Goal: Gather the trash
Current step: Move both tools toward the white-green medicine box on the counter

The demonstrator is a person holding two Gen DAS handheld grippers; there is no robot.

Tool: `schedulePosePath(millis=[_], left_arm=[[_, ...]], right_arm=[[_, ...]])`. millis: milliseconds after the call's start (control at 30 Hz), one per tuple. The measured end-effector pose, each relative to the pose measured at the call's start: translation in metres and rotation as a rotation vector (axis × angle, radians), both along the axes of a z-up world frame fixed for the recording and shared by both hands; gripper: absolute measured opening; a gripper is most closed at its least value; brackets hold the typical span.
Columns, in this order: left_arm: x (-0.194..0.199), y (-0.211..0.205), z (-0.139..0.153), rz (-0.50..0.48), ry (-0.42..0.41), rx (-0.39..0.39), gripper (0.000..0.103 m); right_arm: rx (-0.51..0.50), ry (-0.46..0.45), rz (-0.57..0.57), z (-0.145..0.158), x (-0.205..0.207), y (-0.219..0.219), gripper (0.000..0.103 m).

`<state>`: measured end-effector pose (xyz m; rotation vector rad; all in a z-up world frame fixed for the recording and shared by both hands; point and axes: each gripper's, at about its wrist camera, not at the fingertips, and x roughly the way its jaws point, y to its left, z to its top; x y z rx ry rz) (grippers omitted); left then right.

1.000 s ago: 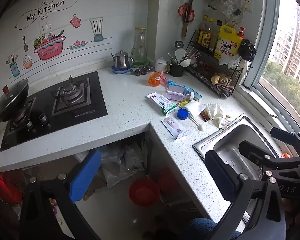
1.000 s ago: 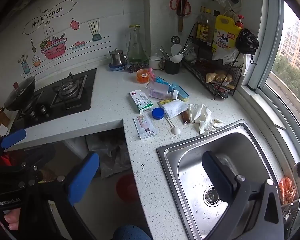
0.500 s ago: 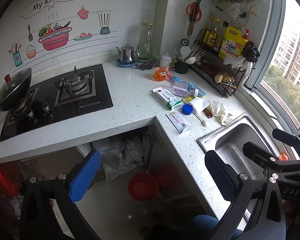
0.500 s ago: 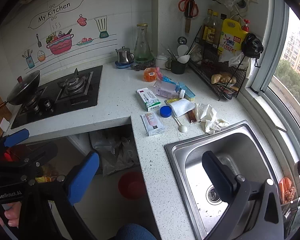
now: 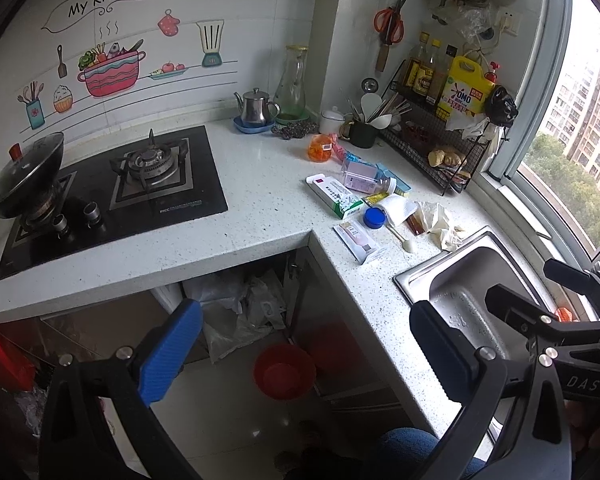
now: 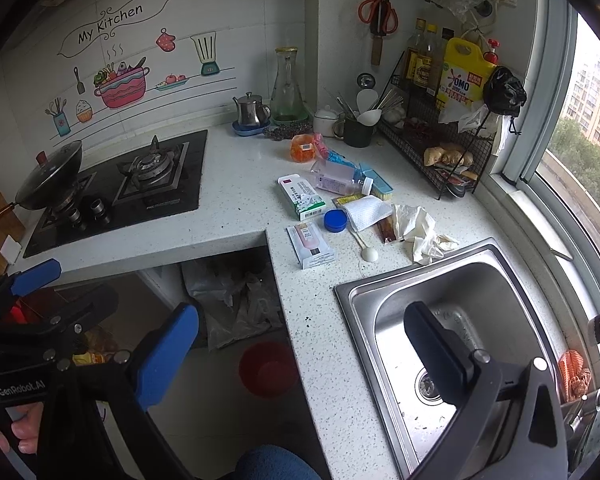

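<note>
Grippers (image 6: 300, 344) agape; green carton (image 6: 301, 198) lengthwise away.

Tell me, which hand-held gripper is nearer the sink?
Right. The right hand-held gripper hangs open with one finger over the sink; the left hand-held gripper, also open, hovers over the floor gap beside the counter, farther away.

Speckled stone countertop (image 6: 236, 184), shiny steel sink (image 6: 456, 276), crumpled paper (image 6: 418, 230).

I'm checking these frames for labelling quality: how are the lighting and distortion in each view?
Left wrist view: strong fisheye bending, dark corner vignette, window blown out, trash pile sharp and evenly daylit. Right wrist view: same barrel curve, window overexposed, soft sheen in the sink, no motion blur.
</note>
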<state>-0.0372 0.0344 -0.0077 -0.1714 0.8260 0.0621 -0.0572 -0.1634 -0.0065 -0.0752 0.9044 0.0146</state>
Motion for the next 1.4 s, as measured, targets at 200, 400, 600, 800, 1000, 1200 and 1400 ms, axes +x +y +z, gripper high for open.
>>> schedulePosePath(millis=[200,400,600,800,1000,1200,1400], left_arm=[[0.0,0.001,0.0,0.0,-0.003,0.002,0.103],[-0.004,0.004,0.002,0.002,-0.009,0.006,0.103],[-0.007,0.006,0.003,0.004,-0.011,0.01,0.103],[-0.009,0.009,0.003,0.004,-0.009,0.007,0.103],[-0.013,0.009,0.003,0.001,-0.01,0.0,0.103],[-0.015,0.006,0.005,-0.012,-0.009,0.0,0.103],[-0.015,0.006,0.008,-0.022,-0.009,0.008,0.103]], right_arm=[[0.001,0.003,0.005,0.001,0.0,0.0,0.103],[0.0,0.001,0.009,0.003,-0.001,0.002,0.103],[0.0,-0.001,0.009,0.004,-0.002,0.004,0.103],[-0.002,0.0,0.009,0.004,-0.003,0.006,0.103],[0.002,-0.001,0.007,0.004,-0.006,0.008,0.103],[0.005,-0.005,0.006,0.004,-0.01,0.009,0.103],[0.007,0.002,0.003,0.005,-0.012,0.008,0.103]])
